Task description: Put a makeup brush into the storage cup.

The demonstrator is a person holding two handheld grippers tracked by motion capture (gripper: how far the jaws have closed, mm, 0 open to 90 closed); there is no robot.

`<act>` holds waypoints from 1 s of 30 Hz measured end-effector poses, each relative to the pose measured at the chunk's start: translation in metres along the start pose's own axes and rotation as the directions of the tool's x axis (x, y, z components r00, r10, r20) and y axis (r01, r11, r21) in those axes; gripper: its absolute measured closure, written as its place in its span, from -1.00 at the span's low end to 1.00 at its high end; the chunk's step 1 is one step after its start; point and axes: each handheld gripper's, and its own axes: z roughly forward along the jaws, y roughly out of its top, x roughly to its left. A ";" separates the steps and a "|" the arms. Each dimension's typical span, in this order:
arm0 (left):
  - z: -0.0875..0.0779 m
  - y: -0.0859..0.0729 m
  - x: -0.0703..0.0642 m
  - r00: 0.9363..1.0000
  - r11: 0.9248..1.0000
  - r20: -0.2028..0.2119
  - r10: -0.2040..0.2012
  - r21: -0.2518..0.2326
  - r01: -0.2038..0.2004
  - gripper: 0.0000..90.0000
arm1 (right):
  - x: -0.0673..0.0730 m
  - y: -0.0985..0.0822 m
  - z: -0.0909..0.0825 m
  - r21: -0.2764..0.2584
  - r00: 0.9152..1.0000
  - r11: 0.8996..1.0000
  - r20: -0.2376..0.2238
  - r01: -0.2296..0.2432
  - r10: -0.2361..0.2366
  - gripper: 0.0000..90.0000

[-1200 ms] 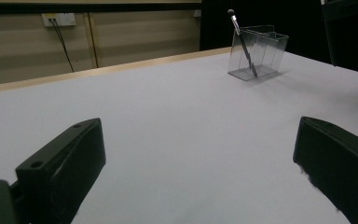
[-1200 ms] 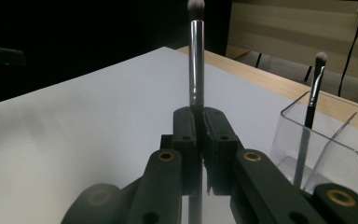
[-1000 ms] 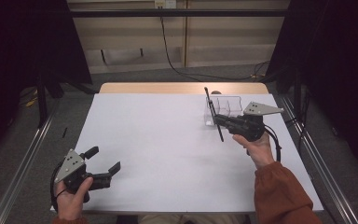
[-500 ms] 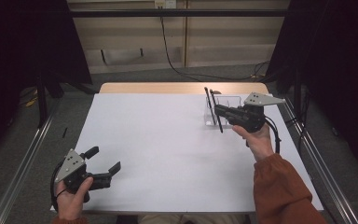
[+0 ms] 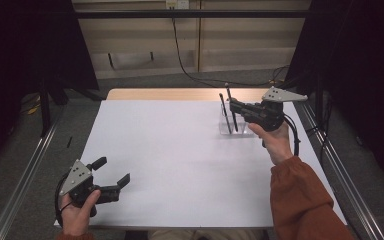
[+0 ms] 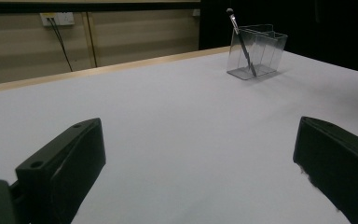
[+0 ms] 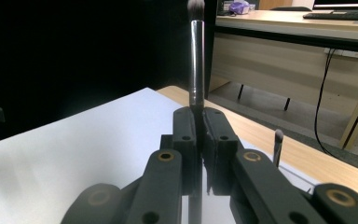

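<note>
The step in hand appeared to be putting a makeup brush (image 7: 196,56) into the clear holder (image 5: 232,125), which stood on the white table (image 5: 180,160) near its far right corner. The right gripper (image 5: 236,106) was pinching that brush low on its handle, jaws pressed together on it, so that the brush stood close to upright with its bristle tip on top, as the right gripper view showed. In the high view its lower end seemed to be inside or just over the holder, though whether it touched the bottom could not be told. A second brush (image 5: 225,112) already leaned in the holder, beside the held one. The next move likely called for lowering the brush the rest of the way without knocking the light holder or the leaning brush, then spreading the jaws and drawing the gripper back clear of the handle. The left gripper (image 5: 114,176) rested near the near left corner with its jaws spread wide and nothing between them. Compared with a second ago, the right gripper had moved toward the far edge and the brush, tilted then in front of the holder, had been brought upright at it; the left gripper had not moved.
</note>
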 end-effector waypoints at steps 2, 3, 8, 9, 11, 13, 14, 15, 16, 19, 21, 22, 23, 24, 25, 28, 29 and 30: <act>0.000 0.000 0.000 1.000 1.000 0.000 -0.003 0.001 0.003 -0.95 | -0.001 0.003 0.001 0.012 1.000 1.000 0.008 0.002 -0.003 0.87; -0.001 0.000 -0.001 1.000 1.000 0.003 -0.004 -0.002 0.004 -0.95 | -0.001 0.003 0.002 0.014 1.000 1.000 0.009 0.001 -0.001 0.87; 0.000 0.001 -0.004 1.000 1.000 0.014 0.005 0.004 -0.005 -0.95 | -0.006 0.004 0.007 0.014 1.000 1.000 0.024 -0.003 0.002 0.87; 0.000 0.001 -0.003 1.000 1.000 0.015 0.003 0.002 -0.003 -0.95 | -0.007 0.005 0.008 0.011 1.000 1.000 0.029 -0.005 0.004 0.87; 0.000 0.000 -0.003 1.000 1.000 0.011 -0.005 0.001 0.005 -0.95 | -0.009 0.007 0.010 0.010 0.999 1.000 0.034 0.000 0.000 0.87; 0.000 0.000 -0.003 1.000 1.000 0.010 -0.003 0.000 0.003 -0.95 | -0.010 0.009 0.012 0.008 0.999 1.000 0.041 0.006 -0.006 0.87; 0.000 0.000 -0.003 1.000 1.000 0.011 -0.004 0.000 0.004 -0.95 | -0.011 0.010 0.014 0.007 0.999 1.000 0.042 0.009 -0.009 0.87; 0.000 0.000 -0.003 1.000 1.000 0.011 -0.004 0.001 0.004 -0.95 | -0.011 0.012 0.015 0.006 0.999 1.000 0.042 0.008 -0.008 0.87; 0.000 0.000 -0.003 1.000 1.000 0.010 -0.004 0.001 0.004 -0.95 | -0.012 0.012 0.016 0.004 0.999 1.000 0.046 0.010 -0.010 0.87; 0.000 0.000 -0.003 1.000 1.000 0.013 -0.006 0.000 0.006 -0.95 | -0.014 0.014 0.020 0.004 0.998 1.000 0.055 0.008 -0.009 0.87; 0.000 0.000 -0.002 1.000 1.000 0.012 -0.005 0.000 0.005 -0.95 | -0.015 0.015 0.022 0.005 0.998 1.000 0.066 0.006 -0.006 0.87; 0.000 0.000 -0.002 1.000 1.000 0.012 -0.005 0.001 0.005 -0.95 | -0.016 0.016 0.023 0.002 0.998 1.000 0.068 0.005 -0.006 0.87; 0.000 0.000 -0.002 1.000 1.000 0.012 -0.005 0.000 0.005 -0.95 | -0.017 0.016 0.024 0.001 0.997 1.000 0.071 0.002 -0.002 0.87; 0.000 0.000 -0.002 1.000 1.000 0.012 -0.005 0.001 0.005 -0.95 | -0.018 0.016 0.025 0.001 0.997 1.000 0.073 0.001 -0.001 0.87; 0.000 0.000 -0.003 1.000 1.000 0.012 -0.005 0.001 0.005 -0.95 | -0.019 0.017 0.027 0.000 0.997 1.000 0.077 0.001 -0.001 0.87; 0.000 0.000 -0.003 1.000 1.000 0.013 -0.004 0.000 0.004 -0.95 | -0.022 0.019 0.030 -0.002 0.996 1.000 0.084 -0.001 0.001 0.87; 0.000 0.000 -0.002 1.000 1.000 0.012 -0.004 0.001 0.004 -0.95 | -0.023 0.020 0.031 -0.003 0.996 1.000 0.086 -0.005 0.005 0.87; 0.000 0.000 -0.002 1.000 1.000 0.012 -0.004 0.001 0.004 -0.95 | -0.024 0.021 0.032 -0.005 0.996 1.000 0.086 -0.004 0.005 0.87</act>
